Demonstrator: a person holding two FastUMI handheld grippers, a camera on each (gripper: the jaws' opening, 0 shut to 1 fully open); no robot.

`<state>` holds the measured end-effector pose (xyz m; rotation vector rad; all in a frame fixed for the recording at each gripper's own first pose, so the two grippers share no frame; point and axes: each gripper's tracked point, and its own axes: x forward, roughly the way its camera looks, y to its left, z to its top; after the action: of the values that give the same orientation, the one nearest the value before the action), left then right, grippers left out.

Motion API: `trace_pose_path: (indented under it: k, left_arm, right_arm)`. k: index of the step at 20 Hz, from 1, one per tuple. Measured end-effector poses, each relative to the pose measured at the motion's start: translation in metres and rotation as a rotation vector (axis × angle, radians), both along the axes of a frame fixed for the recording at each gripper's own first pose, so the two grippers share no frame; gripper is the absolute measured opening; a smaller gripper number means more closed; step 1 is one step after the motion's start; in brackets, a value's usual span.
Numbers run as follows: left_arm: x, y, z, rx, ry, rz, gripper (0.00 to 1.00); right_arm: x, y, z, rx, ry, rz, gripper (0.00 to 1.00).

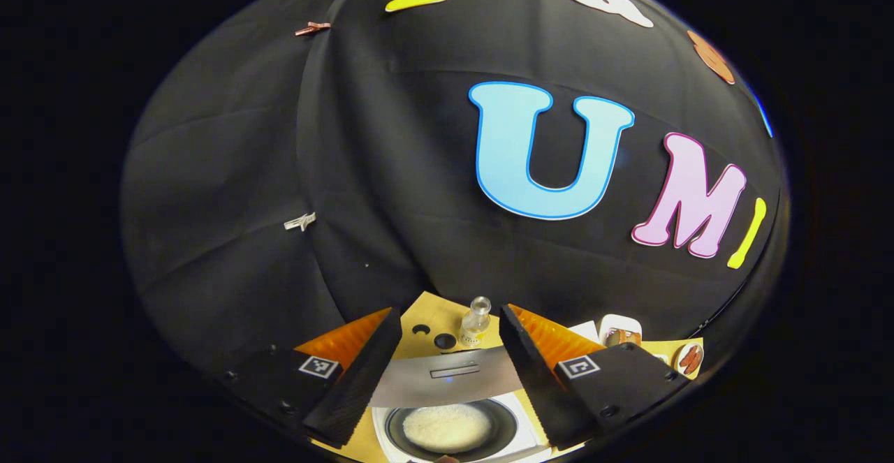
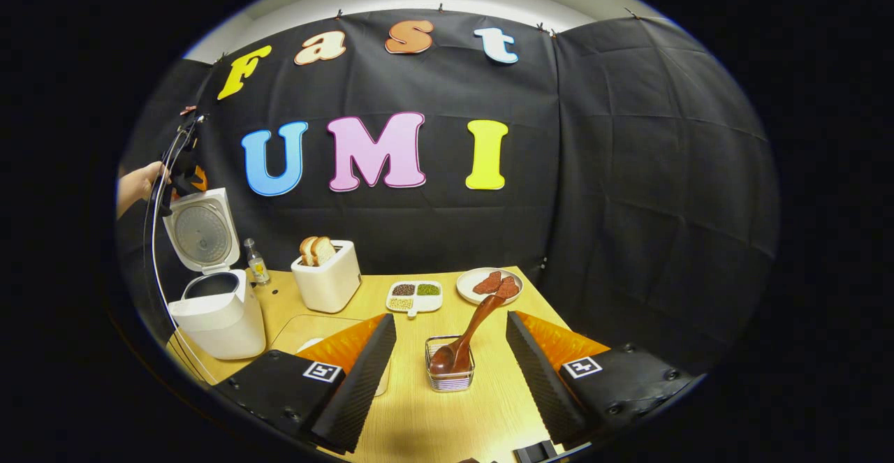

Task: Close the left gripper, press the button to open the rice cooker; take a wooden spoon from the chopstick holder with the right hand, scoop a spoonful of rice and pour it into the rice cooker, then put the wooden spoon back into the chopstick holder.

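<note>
The white rice cooker [image 2: 218,323] stands at the left rear of the light wooden table [image 2: 447,414], its round-plated lid [image 2: 202,231] swung up and upright. In the left gripper view, its dark inner pot holds a mound of white rice [image 1: 447,427], directly below the camera. The left gripper [image 1: 447,365] hangs above the cooker, fingers spread wide, gripping nothing; in the right gripper view a hand [image 2: 140,185] holds it beside the raised lid. The right gripper [image 2: 450,372] is likewise wide open and empty. Between its fingers sits the clear chopstick holder [image 2: 450,373], with the brown wooden spoon [image 2: 469,337] standing in it, bowl down, handle tilted toward a plate of reddish slices [image 2: 489,285] (contents not identifiable). A white toaster with bread [image 2: 327,278] stands near the cooker.
</note>
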<state>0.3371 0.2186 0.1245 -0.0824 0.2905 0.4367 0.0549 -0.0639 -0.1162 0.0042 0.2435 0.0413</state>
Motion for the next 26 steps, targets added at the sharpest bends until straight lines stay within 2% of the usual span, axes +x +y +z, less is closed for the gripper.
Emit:
trace_pose_path:
  k: [6,10,13,20,25,26]
  left_arm:
    - [-0.054,-0.044,-0.044,-0.044,0.040,0.015,0.99]
    - [-0.090,-0.072,-0.102,-0.062,0.081,0.039,0.97]
    - [-0.105,-0.086,-0.145,-0.066,0.125,0.064,0.97]
    - [-0.112,-0.102,-0.214,-0.026,0.166,0.097,0.99]
    - [-0.119,-0.102,-0.254,-0.043,0.207,0.110,0.99]
    - [-0.114,-0.099,-0.250,-0.025,0.176,0.112,1.00]
  right_arm:
    - [0.009,0.000,-0.011,0.037,0.022,0.068,0.99]
    - [0.014,0.002,-0.023,0.070,0.059,0.130,0.99]
    - [0.012,0.001,-0.038,0.050,0.095,0.194,0.98]
    - [0.015,-0.006,-0.060,0.047,0.156,0.277,0.98]
    - [0.021,0.000,-0.067,0.044,0.173,0.334,0.99]
    - [0.022,0.000,-0.067,0.046,0.169,0.337,0.99]
